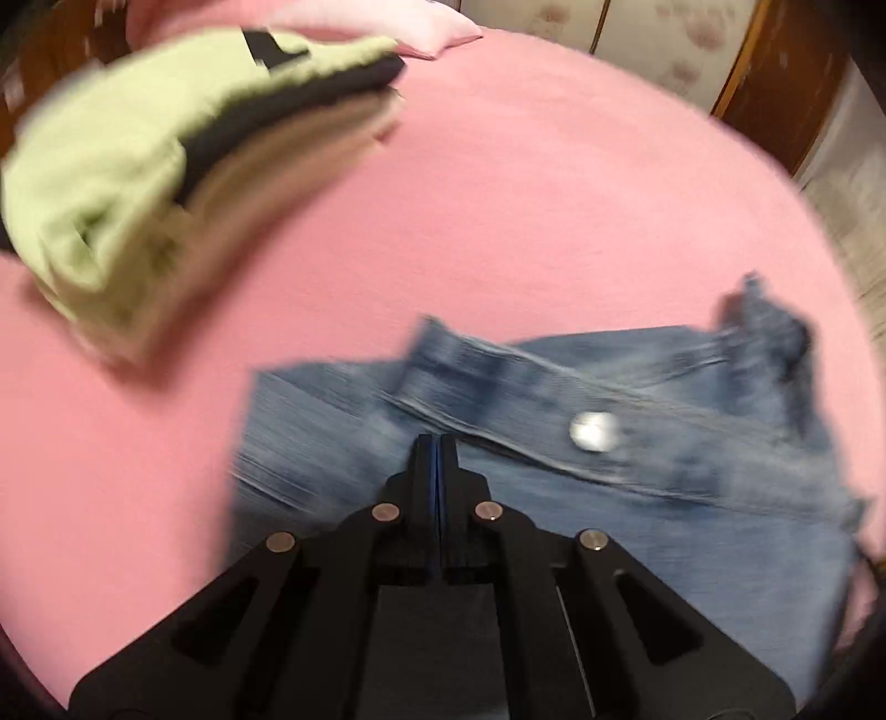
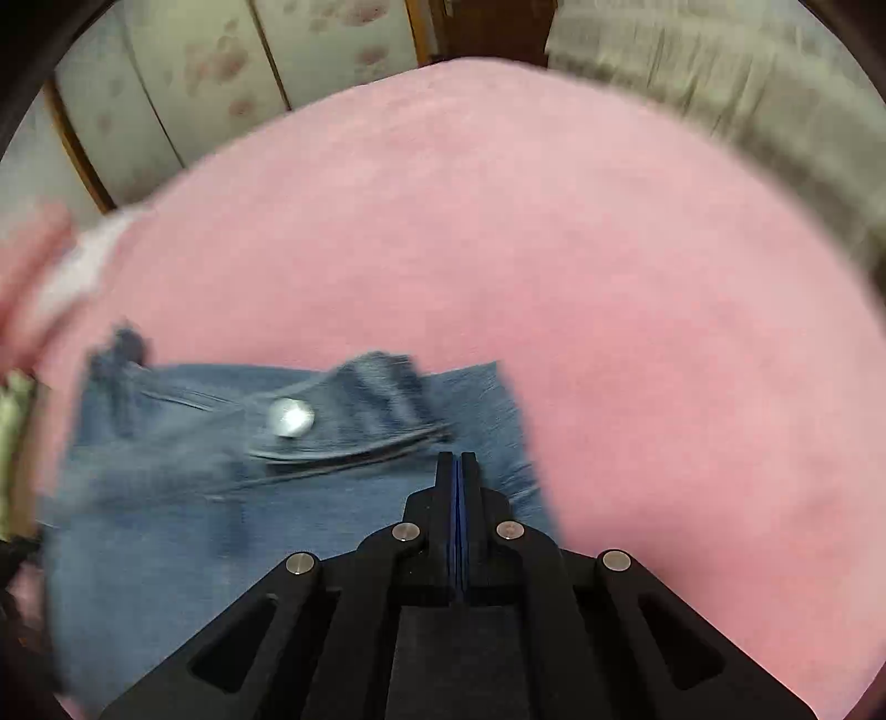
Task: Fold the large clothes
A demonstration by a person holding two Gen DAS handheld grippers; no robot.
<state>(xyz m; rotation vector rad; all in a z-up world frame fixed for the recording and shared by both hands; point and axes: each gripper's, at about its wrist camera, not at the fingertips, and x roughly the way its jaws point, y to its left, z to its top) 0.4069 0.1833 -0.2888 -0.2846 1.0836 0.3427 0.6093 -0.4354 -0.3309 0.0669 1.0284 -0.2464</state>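
We see the jeans lying on the pink bed, waistband and metal button turned up. Our left gripper hangs over the denim with its fingers pressed together and nothing visibly between them; our right gripper does the same near the cloth's right edge. Only the left wrist view shows the folded stack, green on top, and a pink pillow. Only the right wrist view shows the pale curtain. Both views are blurred.
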